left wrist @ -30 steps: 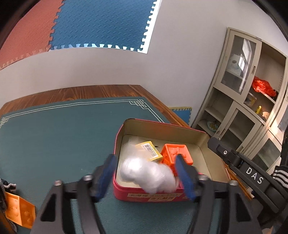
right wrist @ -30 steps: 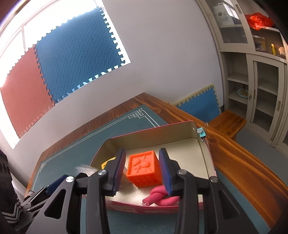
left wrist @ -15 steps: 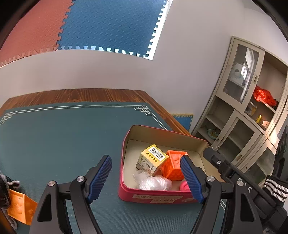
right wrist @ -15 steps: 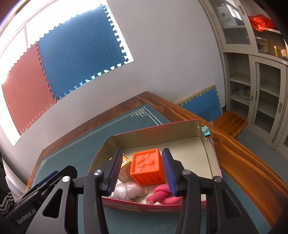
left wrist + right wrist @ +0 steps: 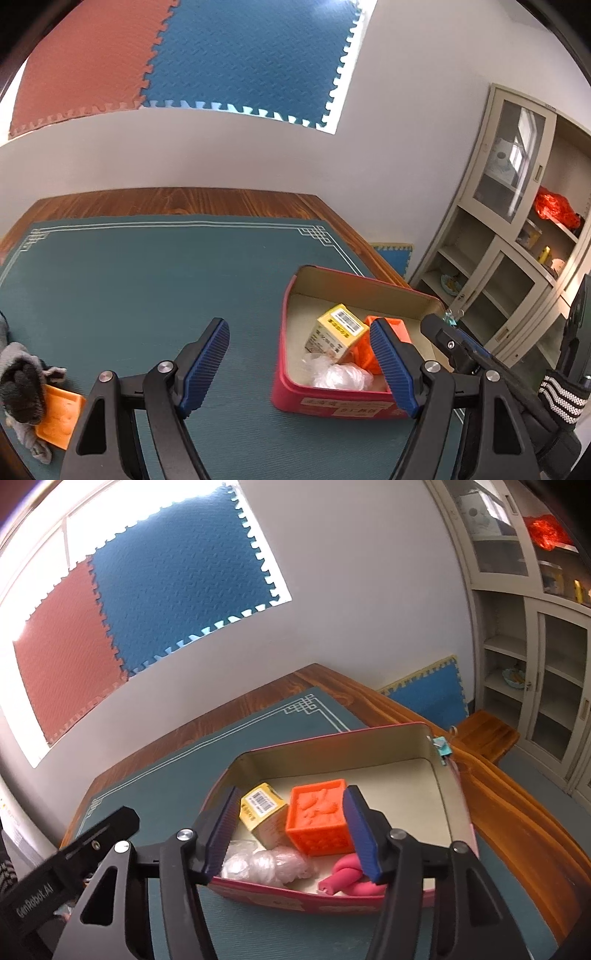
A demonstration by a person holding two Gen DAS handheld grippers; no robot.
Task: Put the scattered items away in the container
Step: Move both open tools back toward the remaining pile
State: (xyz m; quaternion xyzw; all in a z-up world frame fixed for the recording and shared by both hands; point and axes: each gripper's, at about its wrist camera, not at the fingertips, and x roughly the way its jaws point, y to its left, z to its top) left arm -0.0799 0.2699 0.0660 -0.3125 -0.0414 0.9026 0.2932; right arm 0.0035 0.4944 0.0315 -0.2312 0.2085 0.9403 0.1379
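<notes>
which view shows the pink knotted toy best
The right wrist view: the pink knotted toy lies in plain sight near the red tin's front wall. In the left wrist view it is hidden behind a gripper finger.

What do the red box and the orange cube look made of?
The red box looks like thin painted tin: hard rolled rim, plain cream inside, matte. The orange cube looks like soft rubber or plastic, matte, with moulded relief on its faces.
</notes>
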